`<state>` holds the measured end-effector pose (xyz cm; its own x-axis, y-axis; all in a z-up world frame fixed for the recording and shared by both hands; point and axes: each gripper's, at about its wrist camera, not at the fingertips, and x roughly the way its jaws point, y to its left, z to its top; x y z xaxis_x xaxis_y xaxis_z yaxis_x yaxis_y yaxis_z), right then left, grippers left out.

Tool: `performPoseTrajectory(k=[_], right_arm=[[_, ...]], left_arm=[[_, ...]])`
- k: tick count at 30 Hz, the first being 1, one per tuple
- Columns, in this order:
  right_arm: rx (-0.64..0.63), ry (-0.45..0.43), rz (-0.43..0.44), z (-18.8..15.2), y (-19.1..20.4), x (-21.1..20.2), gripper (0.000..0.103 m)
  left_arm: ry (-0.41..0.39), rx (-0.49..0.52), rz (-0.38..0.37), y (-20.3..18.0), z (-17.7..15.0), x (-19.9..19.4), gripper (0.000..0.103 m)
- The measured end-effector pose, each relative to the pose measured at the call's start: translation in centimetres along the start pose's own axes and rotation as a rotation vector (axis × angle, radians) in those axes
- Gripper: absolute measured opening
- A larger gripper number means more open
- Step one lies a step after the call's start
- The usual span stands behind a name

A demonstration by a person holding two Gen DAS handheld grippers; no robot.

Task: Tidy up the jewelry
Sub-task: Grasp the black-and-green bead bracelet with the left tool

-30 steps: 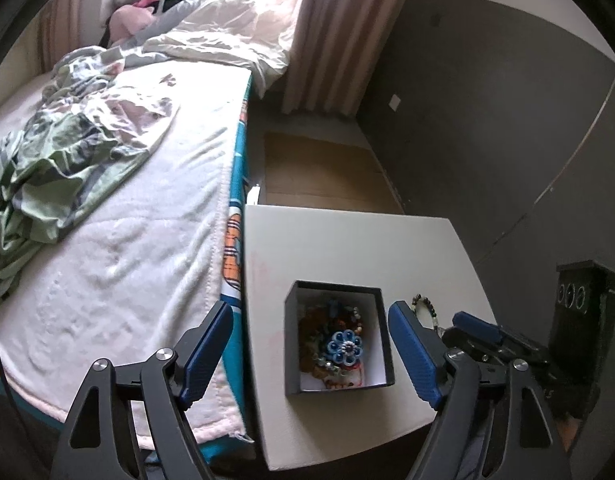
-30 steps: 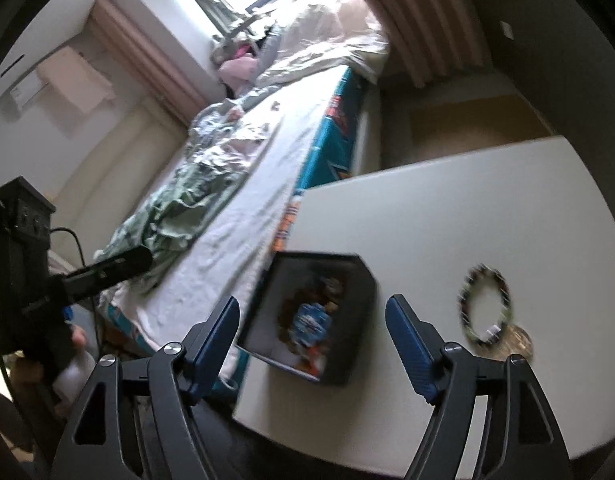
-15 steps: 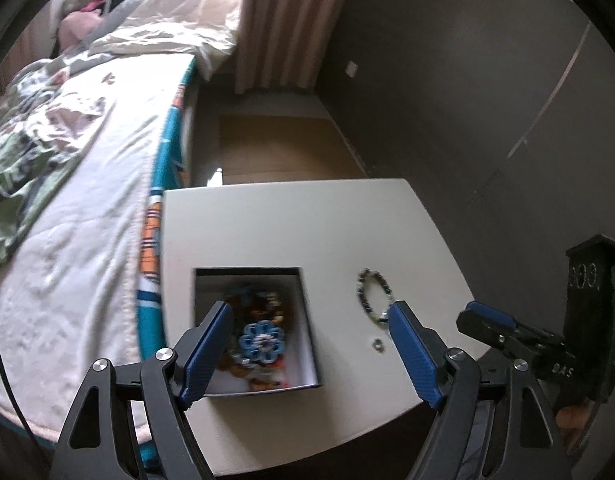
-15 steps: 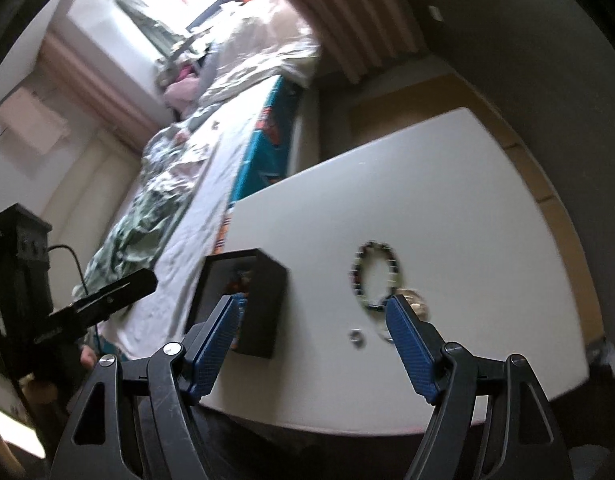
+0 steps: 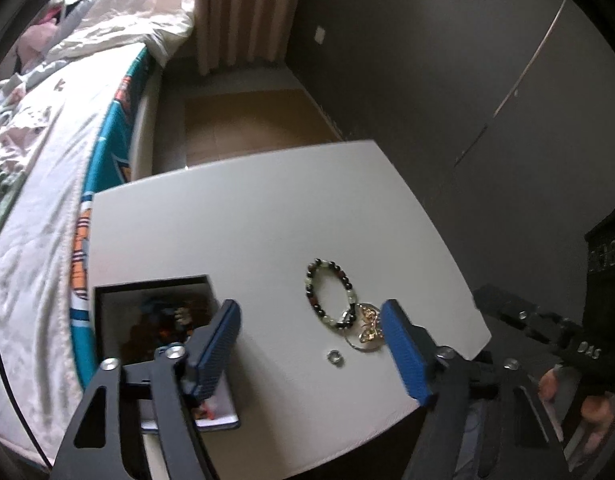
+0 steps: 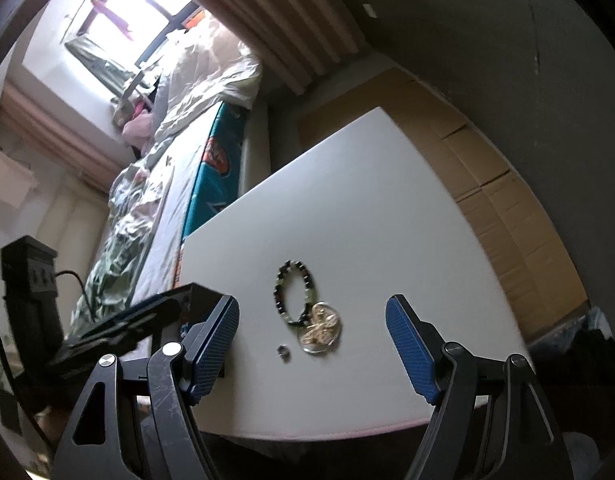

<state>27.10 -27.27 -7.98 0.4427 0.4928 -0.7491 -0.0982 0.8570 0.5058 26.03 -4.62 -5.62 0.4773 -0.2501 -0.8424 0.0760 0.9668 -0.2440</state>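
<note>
A beaded bracelet (image 5: 330, 298) of dark and pale green beads lies on the white table (image 5: 247, 220). A gold butterfly brooch (image 5: 368, 326) touches its near end, and a small silver ring (image 5: 334, 357) lies just in front. A black jewelry box (image 5: 147, 312) with several pieces inside stands at the table's left. My left gripper (image 5: 313, 350) is open above the ring. In the right wrist view the bracelet (image 6: 294, 294), brooch (image 6: 320, 327) and ring (image 6: 283, 350) lie ahead of my open right gripper (image 6: 313, 344). The box (image 6: 195, 296) shows only as a dark edge.
A bed (image 5: 39, 160) with rumpled bedding runs along the table's left side. A dark wall (image 5: 447, 80) stands to the right, with brown floor (image 5: 247, 120) beyond the table. The right gripper's handle (image 5: 547, 332) shows at the right of the left wrist view.
Both grippers have swung right, from over the jewelry box to over the bracelet, brooch and ring. Both stay open. The jewelry has not moved.
</note>
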Motion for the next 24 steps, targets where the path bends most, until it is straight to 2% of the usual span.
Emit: performPoseTrajectory(k=[3, 5, 7, 11, 15, 17, 18, 24], right_arm=[[0.011, -0.003, -0.015, 0.3, -0.6, 0.1, 0.076], [0.014, -0.002, -0.022, 0.4, -0.9, 0.1, 0.076], [0.016, -0.005, -0.029, 0.6, -1.2, 0.0, 0.076], [0.026, -0.010, -0.031, 0.8, -1.8, -0.1, 0.076], [0.041, -0.007, -0.035, 0.9, -2.3, 0.0, 0.076], [0.038, 0.000, -0.041, 0.9, -2.2, 0.2, 0.076], [0.034, 0.003, -0.048, 0.9, -2.2, 0.2, 0.076], [0.017, 0.004, -0.063, 1.0, -1.8, 0.4, 0.076]], left_arm=[[0.051, 0.007, 0.009, -0.9, 0.2, 2.0, 0.064], [0.079, 0.022, 0.012, -1.4, 0.3, 3.2, 0.057], [0.102, 0.025, 0.026, -1.7, 0.3, 4.4, 0.057], [0.134, 0.017, 0.037, -1.9, 0.5, 6.3, 0.049], [0.157, 0.021, 0.056, -2.2, 0.7, 8.1, 0.045], [0.169, 0.023, 0.071, -2.3, 0.6, 8.9, 0.030], [0.175, 0.019, 0.081, -2.3, 0.6, 9.3, 0.028], [0.207, 0.007, 0.109, -1.8, 0.4, 11.4, 0.027]])
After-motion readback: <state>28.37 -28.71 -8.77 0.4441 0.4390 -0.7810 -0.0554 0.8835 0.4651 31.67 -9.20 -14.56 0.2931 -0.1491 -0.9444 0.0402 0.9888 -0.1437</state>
